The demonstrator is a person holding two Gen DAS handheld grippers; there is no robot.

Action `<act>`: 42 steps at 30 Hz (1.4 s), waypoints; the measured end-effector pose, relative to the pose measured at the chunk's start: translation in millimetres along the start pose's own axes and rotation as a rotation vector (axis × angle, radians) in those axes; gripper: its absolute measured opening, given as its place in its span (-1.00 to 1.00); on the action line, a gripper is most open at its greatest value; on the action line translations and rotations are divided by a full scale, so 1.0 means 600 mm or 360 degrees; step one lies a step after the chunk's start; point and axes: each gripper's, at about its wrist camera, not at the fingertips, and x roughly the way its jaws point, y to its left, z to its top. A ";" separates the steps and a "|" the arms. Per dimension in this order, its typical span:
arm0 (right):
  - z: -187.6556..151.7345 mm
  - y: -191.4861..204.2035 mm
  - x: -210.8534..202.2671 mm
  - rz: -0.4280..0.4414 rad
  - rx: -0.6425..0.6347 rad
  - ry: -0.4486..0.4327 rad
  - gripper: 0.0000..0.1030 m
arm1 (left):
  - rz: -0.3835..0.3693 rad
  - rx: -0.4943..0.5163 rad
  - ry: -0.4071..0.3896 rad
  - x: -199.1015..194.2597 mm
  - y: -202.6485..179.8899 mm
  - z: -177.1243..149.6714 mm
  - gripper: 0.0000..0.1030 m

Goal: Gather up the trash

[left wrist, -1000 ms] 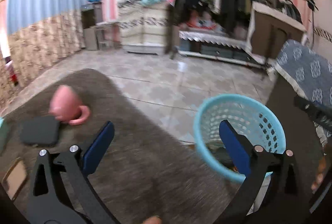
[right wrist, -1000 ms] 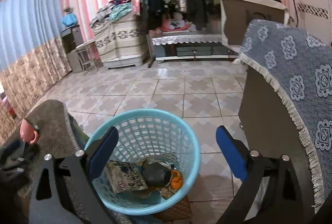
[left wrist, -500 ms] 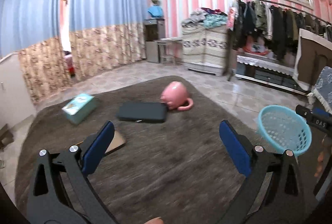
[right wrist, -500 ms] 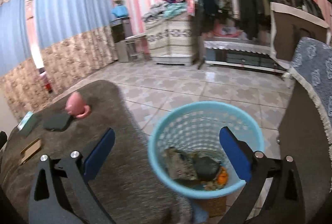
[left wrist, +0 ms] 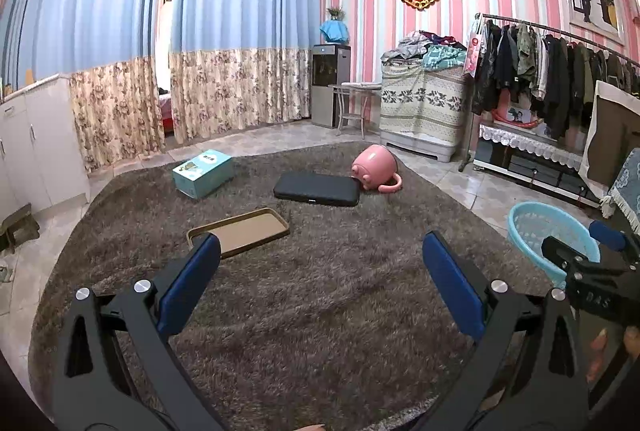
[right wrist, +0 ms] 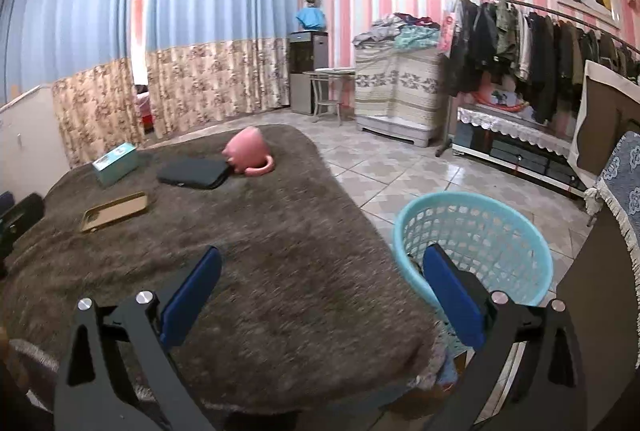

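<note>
My left gripper [left wrist: 320,287] and right gripper [right wrist: 320,291] both gape wide and empty above the brown rug [left wrist: 320,311]. The blue basket [right wrist: 472,235] stands just beside the rug's edge.

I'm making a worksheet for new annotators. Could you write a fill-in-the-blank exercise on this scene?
1. The pink mug lies on its ____.
2. The mug touches the black ____.
3. The blue basket stands on the ____ floor, off the rug.
4. Both tongs, left and right, are ____.

Missing words: side; case; tiled; open
</note>
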 end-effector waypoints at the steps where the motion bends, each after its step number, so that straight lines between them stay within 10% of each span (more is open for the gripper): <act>1: -0.001 0.002 -0.004 -0.0002 -0.0005 -0.0005 0.91 | 0.0000 0.0008 -0.0010 -0.004 -0.002 -0.004 0.90; 42: -0.010 0.036 -0.030 0.0046 -0.0118 -0.0072 0.91 | -0.0007 0.0015 -0.0044 0.007 -0.019 -0.027 0.90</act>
